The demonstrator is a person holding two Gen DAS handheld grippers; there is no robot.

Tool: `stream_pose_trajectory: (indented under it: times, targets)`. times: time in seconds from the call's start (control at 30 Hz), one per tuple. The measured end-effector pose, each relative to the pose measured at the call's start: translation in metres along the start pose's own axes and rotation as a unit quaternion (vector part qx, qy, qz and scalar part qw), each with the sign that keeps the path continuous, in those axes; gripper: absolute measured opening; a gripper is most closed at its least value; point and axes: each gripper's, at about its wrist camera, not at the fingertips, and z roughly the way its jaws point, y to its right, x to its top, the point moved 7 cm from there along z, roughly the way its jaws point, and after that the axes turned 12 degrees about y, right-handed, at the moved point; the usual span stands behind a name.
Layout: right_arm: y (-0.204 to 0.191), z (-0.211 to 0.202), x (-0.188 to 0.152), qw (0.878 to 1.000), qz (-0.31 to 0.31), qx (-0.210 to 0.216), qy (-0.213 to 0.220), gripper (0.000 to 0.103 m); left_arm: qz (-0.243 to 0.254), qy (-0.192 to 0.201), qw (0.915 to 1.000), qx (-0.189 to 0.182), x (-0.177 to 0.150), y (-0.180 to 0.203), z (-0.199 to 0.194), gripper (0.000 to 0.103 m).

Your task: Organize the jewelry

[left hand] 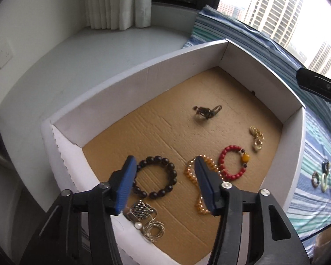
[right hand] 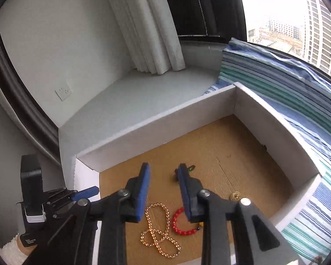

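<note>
Over the white box [left hand: 125, 81] with its brown cardboard floor, both my grippers hang with nothing in them. My left gripper [left hand: 164, 165] stands well apart above the dark bead bracelet [left hand: 155, 176]; my right gripper [right hand: 163, 172] is parted only narrowly, the amber bead chain [right hand: 158, 231] and red bracelet [right hand: 181, 224] lying below it. I judge this a drop-off step, most jewelry already boxed. Next I should fetch the small rings [left hand: 320, 177] left out on the striped cloth [left hand: 315, 201], well apart from the box. Its wall stands between, so I must lift clear. A silver tangle [left hand: 143, 216] lies in the near corner and a gold charm [left hand: 257, 138] by the far side.
</note>
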Motion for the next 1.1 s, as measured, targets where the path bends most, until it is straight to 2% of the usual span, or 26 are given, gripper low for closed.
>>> stream_pose_trajectory:
  times: [0.07,0.17,0.23,0.33,0.5,0.63,0.9,1.1]
  targets:
    - [0.004,-0.028,0.004,0.999,-0.014,-0.013,0.027,0.036,0.011,0.015,0.9998,-0.004,0.003,0.01,-0.013,0.066]
    - [0.011,-0.074,0.001,0.997,-0.029,-0.038,0.063,0.049,0.023,0.035,0.9989,-0.021,0.002,0.033,-0.037,0.077]
    - [0.018,-0.102,-0.009,0.995,-0.034,-0.052,0.075,0.052,0.034,0.048,0.9976,-0.037,-0.003,0.054,-0.054,0.081]
    - [0.031,-0.137,-0.034,0.992,-0.035,-0.088,0.082,0.063,0.054,0.056,0.9942,-0.074,-0.019,0.094,-0.073,0.085]
    - [0.059,-0.19,-0.096,0.985,-0.024,-0.148,0.085,0.064,0.087,0.044,0.9853,-0.14,-0.061,0.165,-0.095,0.087]
    - [0.091,-0.226,-0.152,0.976,-0.006,-0.202,0.076,0.064,0.115,0.023,0.977,-0.178,-0.098,0.215,-0.097,0.087]
    - [0.142,-0.279,-0.252,0.959,0.064,-0.272,0.041,0.064,0.173,-0.033,0.9615,-0.211,-0.158,0.281,-0.087,0.087]
    - [0.167,-0.316,-0.286,0.947,0.107,-0.299,0.047,0.064,0.207,-0.042,0.9514,-0.224,-0.179,0.314,-0.097,0.087]
